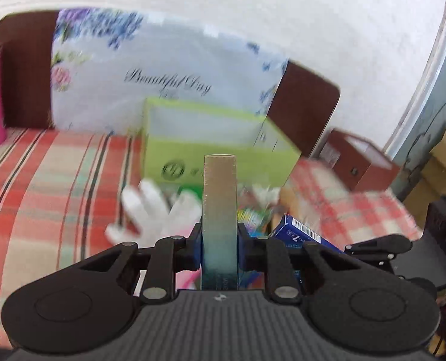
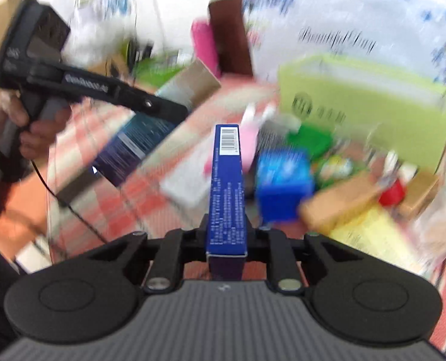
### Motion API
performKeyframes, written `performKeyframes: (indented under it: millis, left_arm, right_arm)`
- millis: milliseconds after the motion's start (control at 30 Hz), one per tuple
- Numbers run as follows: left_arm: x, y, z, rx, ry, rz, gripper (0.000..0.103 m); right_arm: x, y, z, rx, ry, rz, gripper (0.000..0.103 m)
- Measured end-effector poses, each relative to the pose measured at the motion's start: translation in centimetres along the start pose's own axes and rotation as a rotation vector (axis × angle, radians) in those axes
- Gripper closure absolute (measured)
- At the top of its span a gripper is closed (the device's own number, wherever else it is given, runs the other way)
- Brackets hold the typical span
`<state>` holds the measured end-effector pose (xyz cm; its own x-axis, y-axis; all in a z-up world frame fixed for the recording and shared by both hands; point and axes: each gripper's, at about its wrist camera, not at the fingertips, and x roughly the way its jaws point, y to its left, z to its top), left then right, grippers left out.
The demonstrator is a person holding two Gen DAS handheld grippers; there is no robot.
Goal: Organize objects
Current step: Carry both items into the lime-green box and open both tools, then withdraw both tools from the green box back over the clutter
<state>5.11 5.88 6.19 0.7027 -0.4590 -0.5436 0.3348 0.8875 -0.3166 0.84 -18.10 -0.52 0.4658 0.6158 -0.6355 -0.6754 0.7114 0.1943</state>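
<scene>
Plaid bedspread (image 1: 42, 180), both grippers angled downward

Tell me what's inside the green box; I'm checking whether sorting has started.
Only the pale inner walls of the green box show. Its front wall hides the bottom, so whether anything lies inside cannot be told.

A long teal-and-gold carton (image 1: 219, 210) is sitting clamped edge-on between the left jaws, pointing toward an open lime-green box (image 1: 217, 147) that is standing on the checked bed. A slim blue carton (image 2: 227, 192) with a barcode on its far end is sitting pinched between the right jaws. Beyond it, a blue box (image 2: 283, 180), a green item (image 2: 310, 141) and other small packages are lying jumbled before the green box.
</scene>
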Motion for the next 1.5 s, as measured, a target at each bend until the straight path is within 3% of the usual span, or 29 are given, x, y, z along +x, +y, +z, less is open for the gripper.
performKeyframes:
  millis: [200, 333, 533, 800, 867, 900, 933, 967, 1000, 1100, 1333, 1500]
  left_arm:
    - [3.6, -1.3, 6.2, -0.04, -0.112, -0.041, 0.081]
    - [7.6, -1.5, 10.0, -0.089, -0.158, 0.019, 0.081]
    - [13.9, -0.3, 13.9, -0.106, -0.183, 0.098, 0.081]
    - [19.0, 3.2, 13.8, -0.206, -0.114, 0.114, 0.081]
    - [19.2, 3.8, 13.3, -0.237, -0.153, 0.133, 0.072]
    - [19.2, 4.0, 13.1, -0.246, -0.157, 0.144, 0.041]
    - [19.2, 4.0, 13.1, -0.244, -0.146, 0.163, 0.016]
    - [18.9, 3.9, 12.9, -0.231, -0.153, 0.179, 0.015]
    - [18.3, 3.8, 12.7, -0.204, -0.17, 0.179, 0.015]
    - [16.4, 3.3, 12.3, -0.149, -0.188, 0.158, 0.015]
    - [11.0, 0.4, 11.0, -0.132, -0.206, 0.134, 0.015]
    - [7.5, -2.6, 8.9, -0.098, -0.139, 0.172, 0.015]
  right_arm:
    - [-2.0, -3.7, 5.7, 0.063, -0.184, -0.165, 0.086]
    - [-0.3, -6.9, 9.4, 0.115, -0.226, -0.283, 0.086]
    - [4.8, -12.2, 13.4, 0.185, -0.23, -0.4, 0.086]
    - [10.8, -15.9, 13.0, 0.272, -0.177, -0.441, 0.086]
    - [11.8, -16.2, 12.9, 0.271, -0.168, -0.455, 0.086]
    - [12.3, -16.2, 12.9, 0.259, -0.166, -0.461, 0.085]
    - [12.7, -16.1, 12.7, 0.248, -0.159, -0.463, 0.071]
    - [13.1, -16.2, 12.6, 0.24, -0.135, -0.451, 0.056]
    - [13.4, -16.2, 12.4, 0.238, -0.111, -0.442, 0.035]
    - [12.7, -15.4, 11.3, 0.195, -0.139, -0.462, 0.03]
    - [6.2, -13.4, 11.2, 0.208, -0.251, -0.469, 0.002]
    - [0.8, -10.3, 11.2, 0.205, -0.259, -0.449, 0.0]
